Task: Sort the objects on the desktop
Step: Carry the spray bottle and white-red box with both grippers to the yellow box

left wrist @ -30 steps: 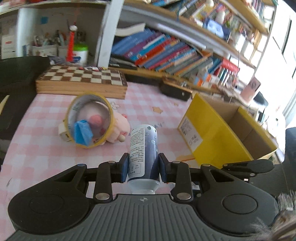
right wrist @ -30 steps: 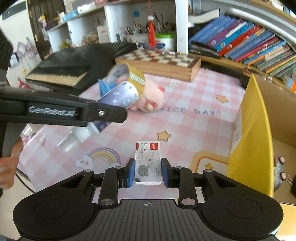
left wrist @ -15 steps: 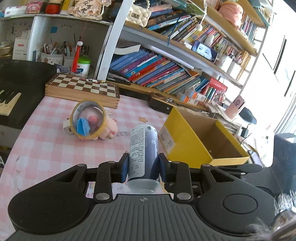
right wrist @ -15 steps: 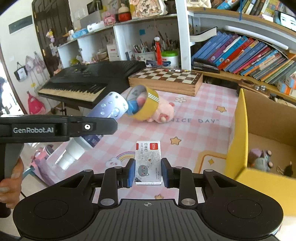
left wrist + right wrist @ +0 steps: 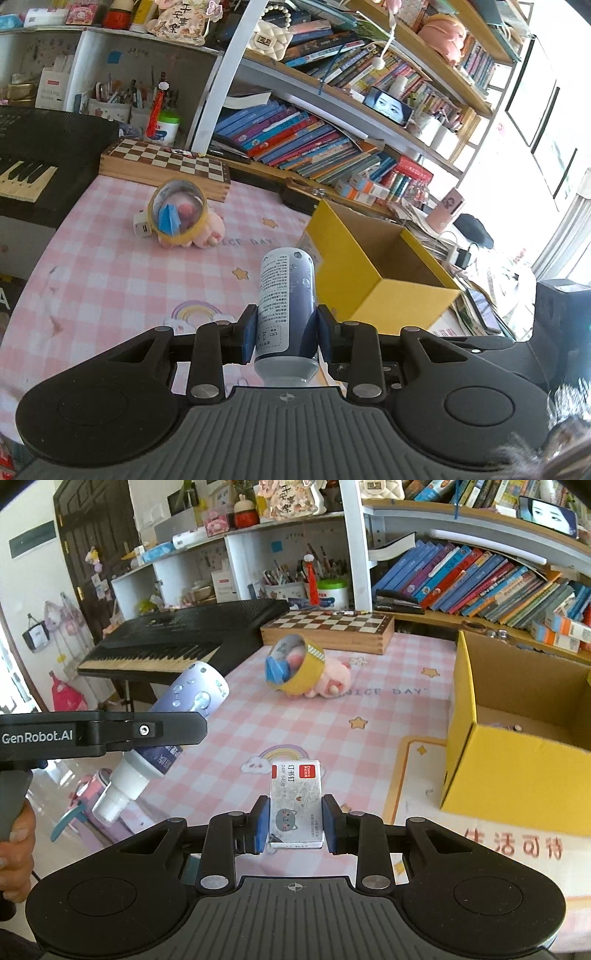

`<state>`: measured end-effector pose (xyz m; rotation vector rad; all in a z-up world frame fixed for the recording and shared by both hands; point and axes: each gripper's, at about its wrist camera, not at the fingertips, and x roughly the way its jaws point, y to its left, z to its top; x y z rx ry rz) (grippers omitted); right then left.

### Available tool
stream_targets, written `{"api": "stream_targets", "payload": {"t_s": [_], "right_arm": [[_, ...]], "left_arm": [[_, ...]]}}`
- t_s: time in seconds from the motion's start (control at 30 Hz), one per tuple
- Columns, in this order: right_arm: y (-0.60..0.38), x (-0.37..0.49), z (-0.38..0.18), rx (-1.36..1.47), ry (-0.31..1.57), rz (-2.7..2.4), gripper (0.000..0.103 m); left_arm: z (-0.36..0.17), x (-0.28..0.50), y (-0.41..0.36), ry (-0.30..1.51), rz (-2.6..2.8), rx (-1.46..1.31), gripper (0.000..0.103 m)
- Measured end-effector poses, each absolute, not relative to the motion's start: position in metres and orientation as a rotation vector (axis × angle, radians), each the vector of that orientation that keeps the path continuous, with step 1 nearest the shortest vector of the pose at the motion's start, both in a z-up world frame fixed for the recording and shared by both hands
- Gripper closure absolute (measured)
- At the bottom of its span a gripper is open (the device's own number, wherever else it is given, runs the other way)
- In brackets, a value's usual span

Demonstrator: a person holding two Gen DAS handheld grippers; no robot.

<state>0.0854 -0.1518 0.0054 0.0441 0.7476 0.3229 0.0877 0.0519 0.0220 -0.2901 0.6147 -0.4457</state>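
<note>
My left gripper (image 5: 285,336) is shut on a blue-and-white bottle (image 5: 285,306), held above the pink checked tablecloth (image 5: 110,273). The bottle also shows in the right wrist view (image 5: 184,709), at the left. My right gripper (image 5: 294,823) is shut on a small staples box (image 5: 295,805) with a red label and a cat drawing. An open yellow cardboard box (image 5: 373,269) stands at the right; it also shows in the right wrist view (image 5: 480,768). A pink plush toy (image 5: 332,683) lies under a yellow tape roll (image 5: 295,664) with a blue item inside.
A wooden chessboard box (image 5: 328,631) sits at the table's back. A black keyboard (image 5: 177,642) stands at the left. Bookshelves (image 5: 314,140) line the back. A small white charger (image 5: 142,227) lies beside the plush.
Both grippers have pulled back and up from the table with their objects still held. The table, plush and yellow box look farther away.
</note>
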Motion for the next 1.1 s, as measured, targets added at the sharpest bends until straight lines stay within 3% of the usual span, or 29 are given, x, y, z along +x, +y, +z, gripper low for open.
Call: {"api": "stream_targets", "payload": {"t_s": [0.53,1.1], "right_arm": [[-0.148,0.021,0.002,0.115,0.763,0.212,0.073],[-0.189,-0.023,0.002,0.199,0.761,-0.021,0.073]], "left_arm": [[0.018,0.038,0.040,0.640,-0.578,-0.257,0.073],[0.011,0.043,-0.011,0.683,-0.800,-0.215,0.073]]}}
